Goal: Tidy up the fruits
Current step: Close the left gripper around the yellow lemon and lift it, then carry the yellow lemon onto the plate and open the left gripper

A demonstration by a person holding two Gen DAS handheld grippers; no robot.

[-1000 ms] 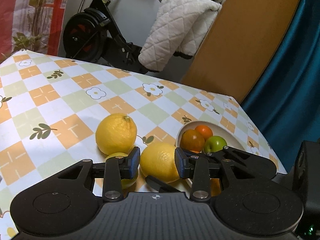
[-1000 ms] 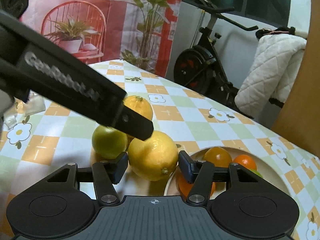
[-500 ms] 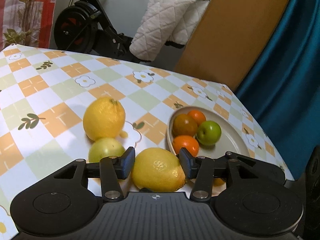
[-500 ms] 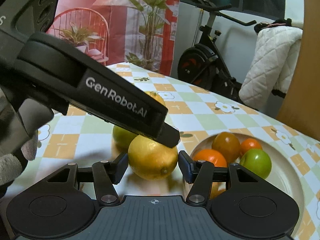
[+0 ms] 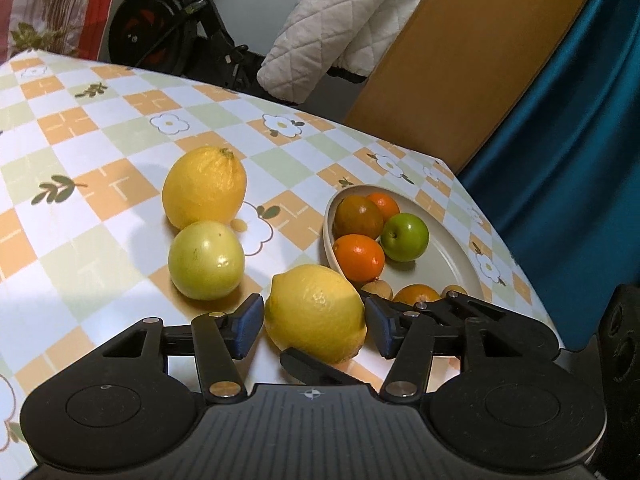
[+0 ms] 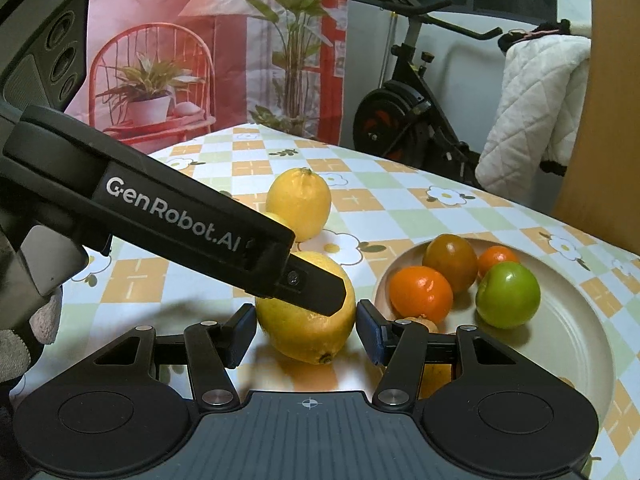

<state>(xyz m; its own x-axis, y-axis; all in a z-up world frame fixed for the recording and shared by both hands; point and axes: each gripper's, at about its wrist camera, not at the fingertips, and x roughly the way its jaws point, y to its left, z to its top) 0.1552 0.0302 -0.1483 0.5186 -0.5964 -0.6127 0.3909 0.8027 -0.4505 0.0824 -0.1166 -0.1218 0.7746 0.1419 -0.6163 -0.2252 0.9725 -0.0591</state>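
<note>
A yellow lemon point(image 5: 316, 312) point(image 6: 308, 336) sits low beside the rim of the cream plate point(image 5: 452, 264) point(image 6: 568, 344). My right gripper point(image 6: 306, 334) is shut on it, pads against both sides. My left gripper point(image 5: 314, 324) straddles the same lemon with its jaws opening, a thin gap showing at each pad. One left finger point(image 6: 312, 284) crosses the lemon in the right wrist view. On the plate lie an orange point(image 5: 359, 258) point(image 6: 421, 294), a green apple point(image 5: 404, 237) point(image 6: 508, 294) and a dark reddish fruit point(image 5: 358, 216). I cannot tell whether the lemon touches the cloth.
A big yellow citrus point(image 5: 204, 188) point(image 6: 299, 204) and a pale green fruit point(image 5: 206, 260) rest on the checked tablecloth left of the plate. The table edge runs close behind the plate. Beyond it stand an exercise bike point(image 6: 400, 120), a quilted white cloth point(image 5: 344, 20) and a wooden board point(image 5: 480, 60).
The left jaws have spread away from the lemon. In the right wrist view the plate has drawn nearer while the lemon stayed between the right pads.
</note>
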